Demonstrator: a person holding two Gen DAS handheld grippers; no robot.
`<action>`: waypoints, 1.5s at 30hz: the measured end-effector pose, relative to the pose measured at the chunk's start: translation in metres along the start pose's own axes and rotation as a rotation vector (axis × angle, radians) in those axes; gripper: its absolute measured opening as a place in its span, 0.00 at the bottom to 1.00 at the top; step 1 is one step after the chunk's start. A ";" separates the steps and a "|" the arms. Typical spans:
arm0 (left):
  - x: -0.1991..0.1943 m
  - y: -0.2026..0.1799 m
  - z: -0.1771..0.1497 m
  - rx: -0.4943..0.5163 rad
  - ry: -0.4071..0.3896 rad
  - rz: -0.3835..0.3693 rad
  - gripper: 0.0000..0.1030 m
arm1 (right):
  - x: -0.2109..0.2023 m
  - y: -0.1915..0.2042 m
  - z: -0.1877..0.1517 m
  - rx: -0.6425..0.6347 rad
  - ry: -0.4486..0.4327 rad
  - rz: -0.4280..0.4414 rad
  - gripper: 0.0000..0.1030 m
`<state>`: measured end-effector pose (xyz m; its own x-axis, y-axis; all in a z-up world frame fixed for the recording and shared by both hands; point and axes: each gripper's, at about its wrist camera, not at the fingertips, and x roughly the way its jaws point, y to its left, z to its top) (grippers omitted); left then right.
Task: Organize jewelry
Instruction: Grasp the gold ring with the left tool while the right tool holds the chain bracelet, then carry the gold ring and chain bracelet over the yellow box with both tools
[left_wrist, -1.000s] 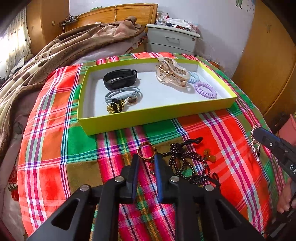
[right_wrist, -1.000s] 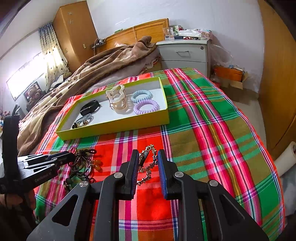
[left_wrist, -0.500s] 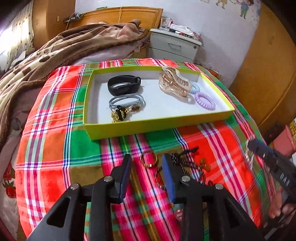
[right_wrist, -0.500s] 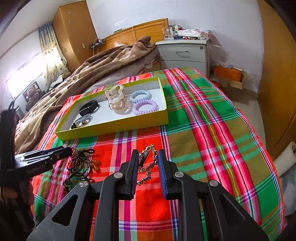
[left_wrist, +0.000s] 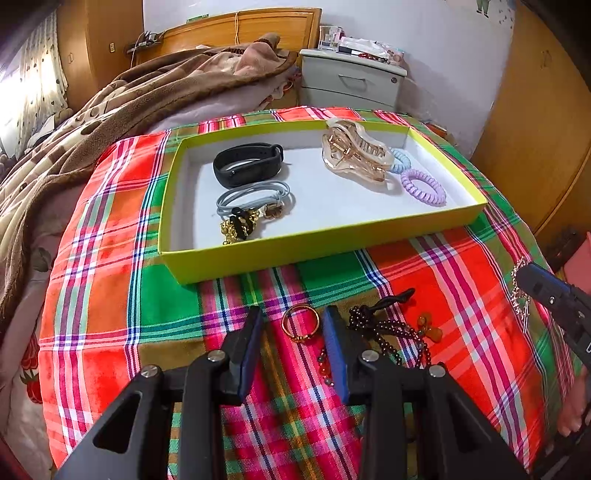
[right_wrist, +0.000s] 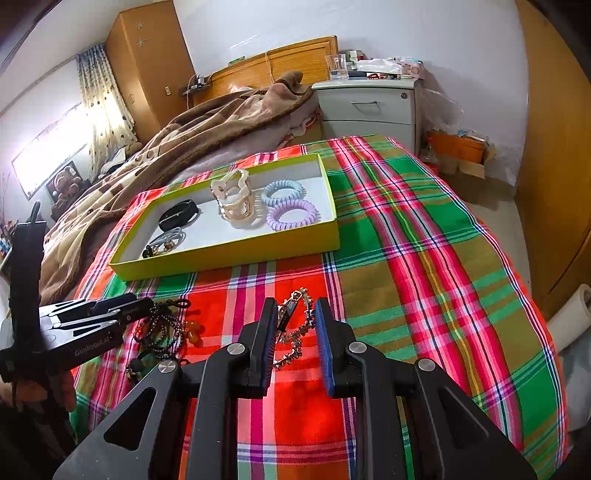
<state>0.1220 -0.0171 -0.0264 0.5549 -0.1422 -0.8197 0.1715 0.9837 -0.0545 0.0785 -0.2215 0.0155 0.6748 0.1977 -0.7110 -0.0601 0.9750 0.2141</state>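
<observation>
The left gripper (left_wrist: 291, 328) is spread wide, its jaws either side of a gold ring (left_wrist: 300, 322) on the plaid cloth (left_wrist: 110, 295), touching nothing. The right gripper (right_wrist: 295, 325) has jaws parted around a chain (right_wrist: 291, 332); contact is unclear. The tray (left_wrist: 314, 243) sits beyond.

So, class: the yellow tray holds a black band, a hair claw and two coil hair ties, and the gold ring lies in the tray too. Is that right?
Not quite. The gold ring is not in the yellow tray; the left wrist view shows it on the plaid cloth, between the open left tool's fingers. The black band, hair claw and two coil hair ties are in the tray.
</observation>
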 end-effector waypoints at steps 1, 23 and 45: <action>-0.001 0.001 0.000 -0.001 0.000 0.003 0.22 | 0.000 0.000 0.000 -0.001 0.000 -0.001 0.21; -0.026 0.011 0.030 -0.020 -0.068 -0.042 0.22 | 0.005 0.008 0.047 -0.048 -0.041 -0.006 0.21; 0.023 -0.003 0.076 -0.009 -0.024 -0.117 0.22 | 0.108 0.001 0.118 -0.129 0.053 0.063 0.21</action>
<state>0.1959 -0.0312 -0.0017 0.5508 -0.2585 -0.7936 0.2290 0.9612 -0.1541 0.2375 -0.2116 0.0179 0.6272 0.2604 -0.7340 -0.1974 0.9648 0.1737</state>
